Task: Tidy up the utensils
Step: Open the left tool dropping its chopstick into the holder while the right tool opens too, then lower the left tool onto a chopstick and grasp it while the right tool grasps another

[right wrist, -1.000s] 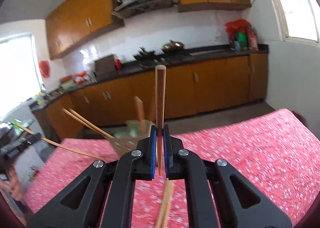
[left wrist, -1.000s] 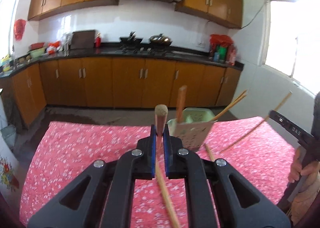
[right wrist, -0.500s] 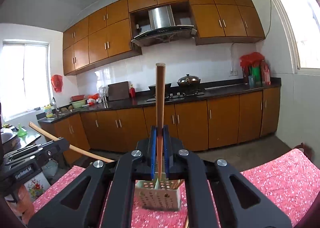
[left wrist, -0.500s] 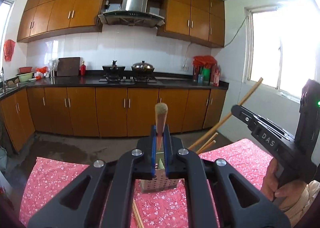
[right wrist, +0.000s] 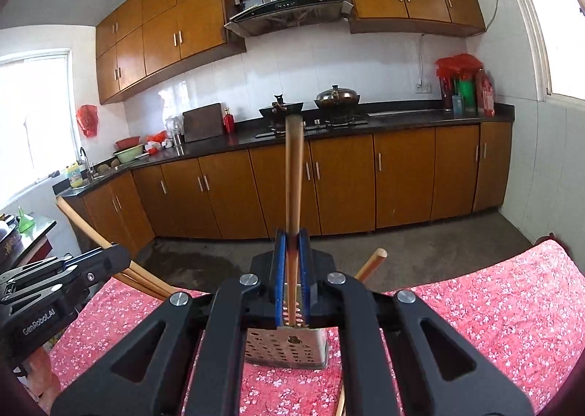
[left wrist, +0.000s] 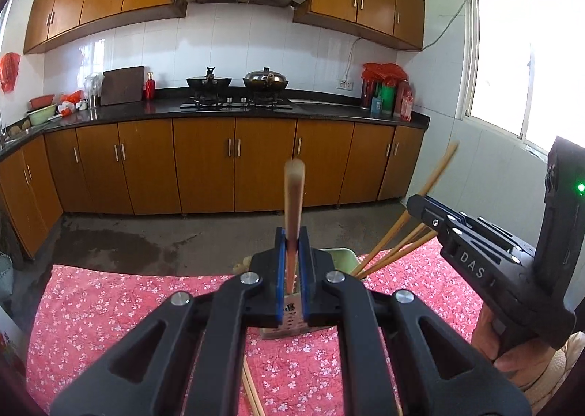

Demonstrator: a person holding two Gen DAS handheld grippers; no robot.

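Two black two-finger grippers are seen above a table covered with a red floral cloth (left wrist: 109, 310). A light wooden chopstick (left wrist: 293, 204) is clamped upright between the blue pads of the left gripper (left wrist: 291, 269). Another wooden chopstick (right wrist: 293, 178) is pinched the same way by the right gripper (right wrist: 291, 269). A perforated metal utensil holder (right wrist: 285, 346), already holding several chopsticks, stands on the cloth just beyond both grippers. Kitchen cabinets (left wrist: 204, 167) fill the background.

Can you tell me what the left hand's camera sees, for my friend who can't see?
The left gripper pinches a wooden chopstick upright above a perforated utensil holder on a red flowered tablecloth. The right gripper is beside it, kitchen cabinets behind.
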